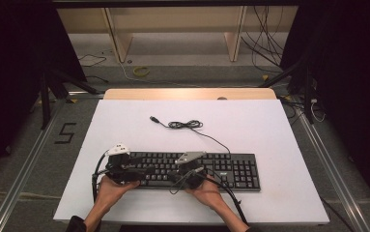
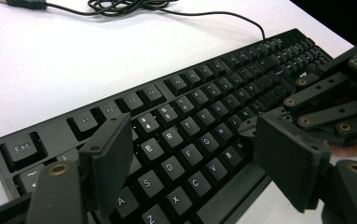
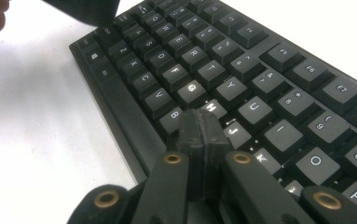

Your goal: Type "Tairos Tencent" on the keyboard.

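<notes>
A black keyboard (image 1: 231,169) lies across the near part of the white table top (image 1: 250,121). Its cable (image 1: 187,124) is coiled behind it and ends in a USB plug (image 1: 154,119). My left gripper (image 1: 136,170) hovers over the keyboard's left end. In the left gripper view the keyboard (image 2: 199,126) shows between the left gripper's (image 2: 197,163) wide-open jaws, which hold nothing. My right gripper (image 1: 178,170) is over the middle letter keys. In the right gripper view its (image 3: 202,133) jaws are pressed together, tips at the H, N and J keys (image 3: 234,128); I cannot tell whether they touch.
Bare white table surface (image 1: 124,121) lies behind and to both sides of the keyboard. A wooden edge (image 1: 187,93) borders the table's far side. Beyond it stand wooden shelf legs (image 1: 117,41), with loose cables (image 1: 269,43) on the floor. Dark stands (image 1: 47,92) flank the table.
</notes>
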Demonstrator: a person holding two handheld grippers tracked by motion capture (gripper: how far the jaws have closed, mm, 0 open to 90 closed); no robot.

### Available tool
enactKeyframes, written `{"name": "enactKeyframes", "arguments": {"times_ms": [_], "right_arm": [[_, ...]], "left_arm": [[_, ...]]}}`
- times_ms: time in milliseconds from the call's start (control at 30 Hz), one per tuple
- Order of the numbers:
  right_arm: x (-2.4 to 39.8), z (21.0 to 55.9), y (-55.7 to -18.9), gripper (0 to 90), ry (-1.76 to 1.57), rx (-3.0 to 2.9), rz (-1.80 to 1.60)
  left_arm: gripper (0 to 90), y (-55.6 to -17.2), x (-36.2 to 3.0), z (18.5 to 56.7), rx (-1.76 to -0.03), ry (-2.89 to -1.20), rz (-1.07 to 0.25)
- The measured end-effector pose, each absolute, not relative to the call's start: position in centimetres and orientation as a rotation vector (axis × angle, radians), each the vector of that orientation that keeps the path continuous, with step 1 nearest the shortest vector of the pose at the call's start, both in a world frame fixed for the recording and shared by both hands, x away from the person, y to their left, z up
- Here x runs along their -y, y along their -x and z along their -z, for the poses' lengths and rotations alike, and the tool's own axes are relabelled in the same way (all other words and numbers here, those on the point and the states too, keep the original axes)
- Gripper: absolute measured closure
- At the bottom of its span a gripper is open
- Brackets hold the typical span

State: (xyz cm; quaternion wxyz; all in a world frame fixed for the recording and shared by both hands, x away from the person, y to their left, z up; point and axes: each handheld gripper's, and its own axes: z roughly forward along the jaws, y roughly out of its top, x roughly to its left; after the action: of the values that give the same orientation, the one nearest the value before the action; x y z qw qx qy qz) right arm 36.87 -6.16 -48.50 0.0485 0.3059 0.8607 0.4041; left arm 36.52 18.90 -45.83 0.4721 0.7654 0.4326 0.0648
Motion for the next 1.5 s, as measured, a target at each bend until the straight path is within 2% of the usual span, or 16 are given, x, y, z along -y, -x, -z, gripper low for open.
{"name": "enactKeyframes", "arguments": {"times_ms": [333, 533, 967, 1500], "right_arm": [[6.8, 47.7, -36.9, 90.0, -0.962, -2.594, -1.286], [8.0, 46.9, -36.8, 86.8, -0.976, -2.557, -1.344], [10.7, 45.8, -36.7, 66.8, -1.033, -2.491, -1.408], [12.7, 45.3, -36.0, 49.5, -1.043, -2.461, -1.439]], "left_arm": [[28.6, -36.7, -19.0, 46.0, -1.059, -1.88, -0.161], [28.9, -36.7, -18.9, 46.0, -1.056, -1.884, -0.164], [28.5, -36.8, -18.8, 46.0, -1.045, -1.882, -0.164], [28.8, -36.9, -18.7, 45.9, -1.031, -1.888, -0.162]]}}
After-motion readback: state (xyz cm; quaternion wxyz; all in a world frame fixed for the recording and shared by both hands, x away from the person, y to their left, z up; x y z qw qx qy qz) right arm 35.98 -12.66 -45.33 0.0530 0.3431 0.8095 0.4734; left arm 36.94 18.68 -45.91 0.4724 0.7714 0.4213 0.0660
